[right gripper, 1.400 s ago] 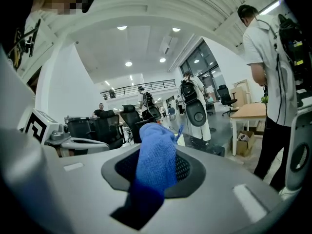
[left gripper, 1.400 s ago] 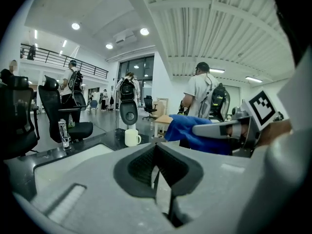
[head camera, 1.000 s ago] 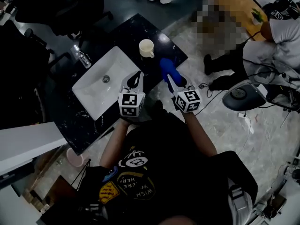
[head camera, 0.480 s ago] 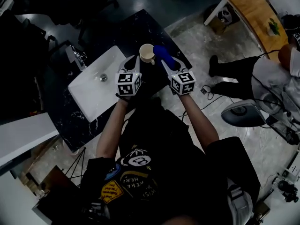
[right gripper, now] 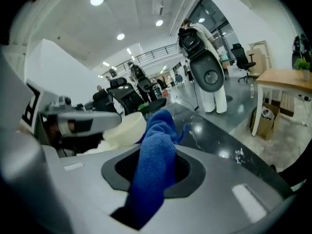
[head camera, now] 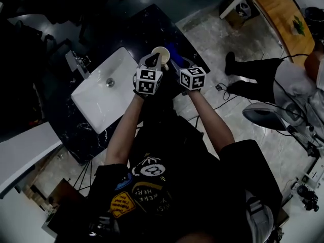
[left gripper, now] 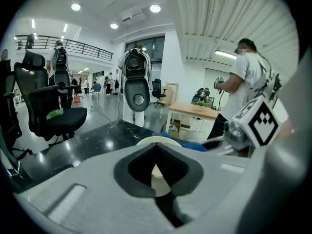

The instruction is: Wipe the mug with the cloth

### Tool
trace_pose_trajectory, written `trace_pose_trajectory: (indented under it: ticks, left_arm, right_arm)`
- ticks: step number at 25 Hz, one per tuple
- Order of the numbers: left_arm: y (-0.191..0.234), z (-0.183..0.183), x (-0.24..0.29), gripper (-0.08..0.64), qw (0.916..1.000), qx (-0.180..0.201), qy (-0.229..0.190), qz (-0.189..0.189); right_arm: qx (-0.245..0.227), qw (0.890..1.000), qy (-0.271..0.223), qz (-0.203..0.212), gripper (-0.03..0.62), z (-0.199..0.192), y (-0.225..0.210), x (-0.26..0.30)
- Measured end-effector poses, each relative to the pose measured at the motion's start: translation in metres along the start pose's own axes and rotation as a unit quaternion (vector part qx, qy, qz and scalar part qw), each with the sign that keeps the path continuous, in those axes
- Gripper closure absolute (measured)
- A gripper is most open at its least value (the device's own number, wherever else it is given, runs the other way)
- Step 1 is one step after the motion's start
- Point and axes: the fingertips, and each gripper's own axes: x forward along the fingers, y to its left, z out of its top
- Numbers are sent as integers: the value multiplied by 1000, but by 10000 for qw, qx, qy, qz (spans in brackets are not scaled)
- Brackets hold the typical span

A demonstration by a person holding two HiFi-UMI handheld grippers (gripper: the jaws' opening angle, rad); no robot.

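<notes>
A cream mug (head camera: pixel 161 53) stands on the black counter (head camera: pixel 129 37), right of the sink. My left gripper (head camera: pixel 153 59) is at the mug's near left side, jaws drawn together with nothing pinched between them. Through their opening in the left gripper view I see the mug (left gripper: pixel 155 173); contact is unclear. My right gripper (head camera: pixel 175 61) is shut on a blue cloth (head camera: pixel 173 50), which hangs beside the mug's right side. In the right gripper view the cloth (right gripper: pixel 157 147) fills the jaw gap, the mug (right gripper: pixel 124 128) just left of it.
A white sink (head camera: pixel 96 97) with a faucet (head camera: pixel 76 62) lies left of the mug. The counter's right edge drops to a pale floor (head camera: pixel 212 39). A wooden table (head camera: pixel 276 9) stands far right, near a person's dark legs (head camera: pixel 253 80). Office chairs (left gripper: pixel 53 106) stand beyond the counter.
Both grippers have moved forward across the counter to the mug. The cloth has come with the right gripper to the mug's right side; the left gripper has closed in from the left.
</notes>
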Motion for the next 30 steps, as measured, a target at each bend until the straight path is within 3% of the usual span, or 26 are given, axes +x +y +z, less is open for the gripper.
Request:
trace_pose_trajectory:
  ticks: [4,11,14,16,20,23,25,27,30]
  left_arm:
    - [1,-1,1,555,9999,116,37,-40]
    - [-1,-3,0,555,9999,106,99,-90]
    - [-1,-3,0,555,9998,159,99,-71]
    - [-1,-3,1,555,9998,166,95,-42]
    - [-1,-3,2,555,9996,269,131,21]
    - [-1,-3,2,555,9993,331,152,59]
    - [-1,-3,2,555,9994,297,146,62]
    - [-1,-3,2,555,9995,268,142,63]
    - [0,-4,2,555,9996,227,132,59]
  right_arm:
    - [-644,9970,397,-143,488,-21,0,7]
    - [-625,9936,-936,-101,488,79,13,-33]
    - [-674,9941,-846,-83,488,73,21,-27]
    - [-468,9958,-775,-134,489,53,19,-16]
    - [718,9885,-1329,56,491,46,9,-16]
    - [1251,9859,-1108,2,491,28,-3,-11]
    - [1023,9928,-623,-93,495,8,-4,-2]
    - [413,9988,-198,-186,497,-6,-4,4]
    - [-326,9989,274,-202,492,-14,0,6]
